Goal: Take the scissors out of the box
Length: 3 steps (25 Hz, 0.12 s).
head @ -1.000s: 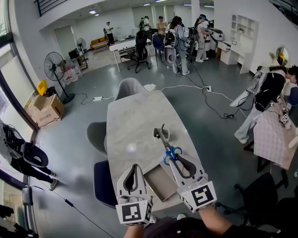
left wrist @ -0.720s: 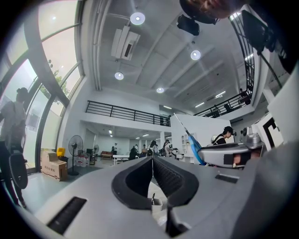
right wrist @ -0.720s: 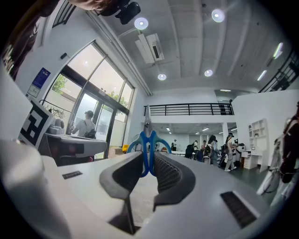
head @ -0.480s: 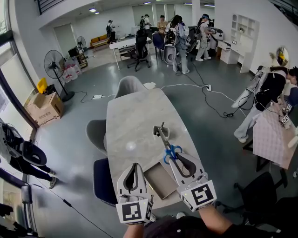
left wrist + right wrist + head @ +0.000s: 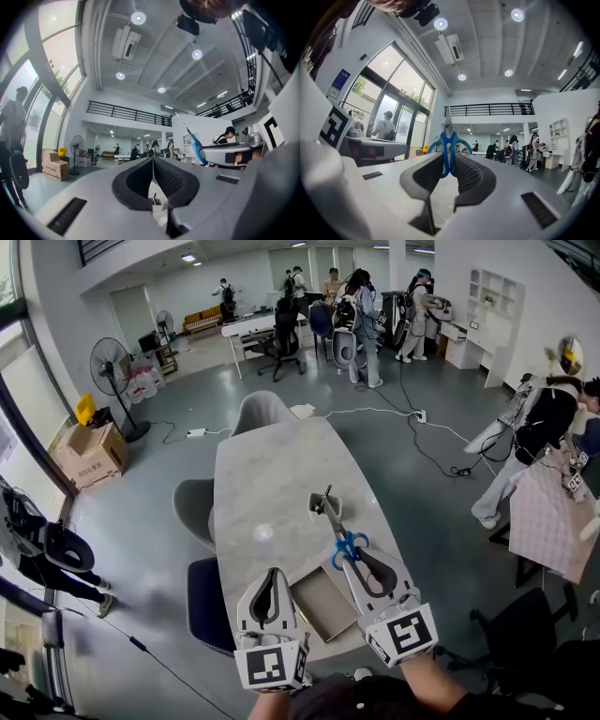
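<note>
Blue-handled scissors [image 5: 347, 546] are clamped by the handles in my right gripper [image 5: 354, 557], blades pointing away over the table. In the right gripper view the scissors [image 5: 448, 143] stand upright between the pads. Their tips reach a small white box [image 5: 321, 510] further out on the table; I cannot tell whether they touch it. A flat open grey box [image 5: 323, 607] lies between my two grippers near the table's front edge. My left gripper [image 5: 269, 577] hovers beside it, jaws closed together with nothing in them; the left gripper view shows the left gripper [image 5: 152, 161] with its tips meeting.
The long marble table [image 5: 262, 474] stretches away from me. Grey chairs [image 5: 195, 512] stand along its left side and one chair [image 5: 262, 413] at its far end. Several people stand at desks in the background, and another person [image 5: 539, 427] stands to the right.
</note>
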Tool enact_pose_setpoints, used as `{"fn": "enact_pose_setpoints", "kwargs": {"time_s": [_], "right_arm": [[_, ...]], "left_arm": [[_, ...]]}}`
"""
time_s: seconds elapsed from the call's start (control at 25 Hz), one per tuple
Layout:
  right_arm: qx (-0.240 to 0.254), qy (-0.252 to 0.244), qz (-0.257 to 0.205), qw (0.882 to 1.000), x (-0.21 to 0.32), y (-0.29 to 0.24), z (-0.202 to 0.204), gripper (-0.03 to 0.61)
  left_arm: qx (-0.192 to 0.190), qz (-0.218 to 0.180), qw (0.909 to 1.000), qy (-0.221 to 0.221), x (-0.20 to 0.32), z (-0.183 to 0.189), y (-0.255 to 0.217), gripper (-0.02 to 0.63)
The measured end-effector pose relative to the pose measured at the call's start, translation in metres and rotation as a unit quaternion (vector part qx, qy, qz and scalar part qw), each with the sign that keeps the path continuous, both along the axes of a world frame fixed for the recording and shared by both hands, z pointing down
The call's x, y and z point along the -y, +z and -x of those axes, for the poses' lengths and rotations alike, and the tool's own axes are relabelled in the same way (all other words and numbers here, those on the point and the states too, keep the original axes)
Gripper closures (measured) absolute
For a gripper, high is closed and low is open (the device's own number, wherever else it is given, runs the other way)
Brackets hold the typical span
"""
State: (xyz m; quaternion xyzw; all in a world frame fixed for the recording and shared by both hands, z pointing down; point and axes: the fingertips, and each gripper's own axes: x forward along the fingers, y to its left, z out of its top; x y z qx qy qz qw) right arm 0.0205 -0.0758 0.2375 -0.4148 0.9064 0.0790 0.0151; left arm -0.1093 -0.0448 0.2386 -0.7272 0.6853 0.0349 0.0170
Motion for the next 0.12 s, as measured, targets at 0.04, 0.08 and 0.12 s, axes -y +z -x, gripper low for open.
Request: {"fn": "enact_pose_setpoints", "kwargs": {"time_s": [0.04,0.08,0.12], "right_arm": [[0.001,0.0,0.0,1.0,0.0005,0.0002,0.0,0.508],[0.001,0.0,0.0,1.0,0.001,0.0003,-0.0001,0.508],[0.001,0.001,0.0,1.0,0.0015,0.0003,-0.0002,0.508]], "left_arm": [[0.0,0.0,1.0,0.001,0.0003,-0.0003,0.0009,0.597],[0.001,-0.001,1.0,0.004,0.0006,-0.0008,0.002,0.597],[0.001,-0.002,1.0,0.006,0.0009,-0.0014,0.0033,0.597]]}}
